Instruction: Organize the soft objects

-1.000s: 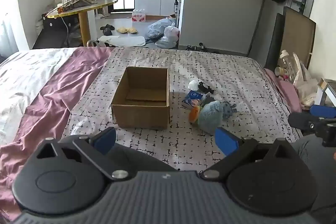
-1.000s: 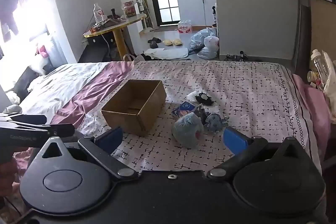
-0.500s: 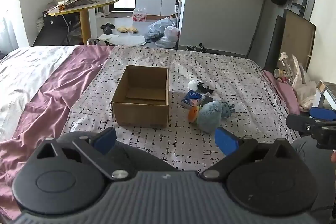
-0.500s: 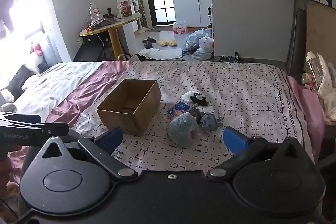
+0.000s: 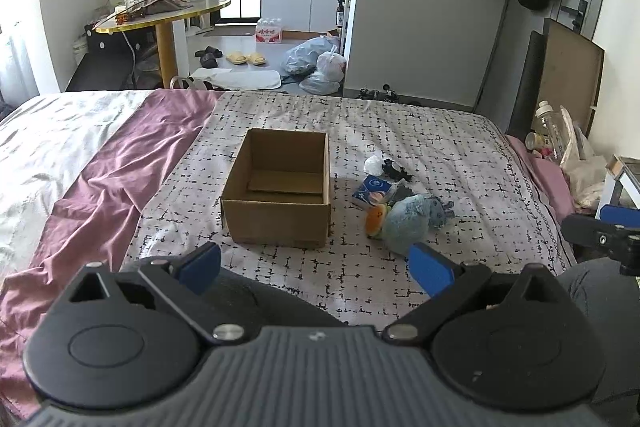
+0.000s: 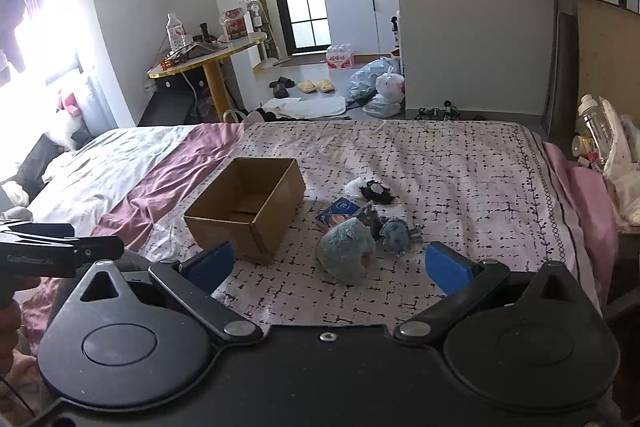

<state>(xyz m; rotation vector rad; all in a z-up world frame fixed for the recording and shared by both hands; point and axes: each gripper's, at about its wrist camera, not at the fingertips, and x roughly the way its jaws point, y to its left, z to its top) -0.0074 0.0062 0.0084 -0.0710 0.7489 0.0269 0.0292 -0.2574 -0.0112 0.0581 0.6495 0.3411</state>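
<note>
A cluster of soft toys, led by a round blue plush (image 5: 406,225) (image 6: 346,249), lies on the patterned bed (image 5: 440,147) (image 6: 460,167), just right of an open cardboard box (image 5: 278,187) (image 6: 246,203). The left hand-held gripper (image 5: 316,265) and the right hand-held gripper (image 6: 328,265) hover nearer the camera, fingers spread apart, holding nothing.

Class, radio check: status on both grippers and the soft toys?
Left gripper, right gripper open, empty. Blue plush beside empty cardboard box. Path clear.
</note>
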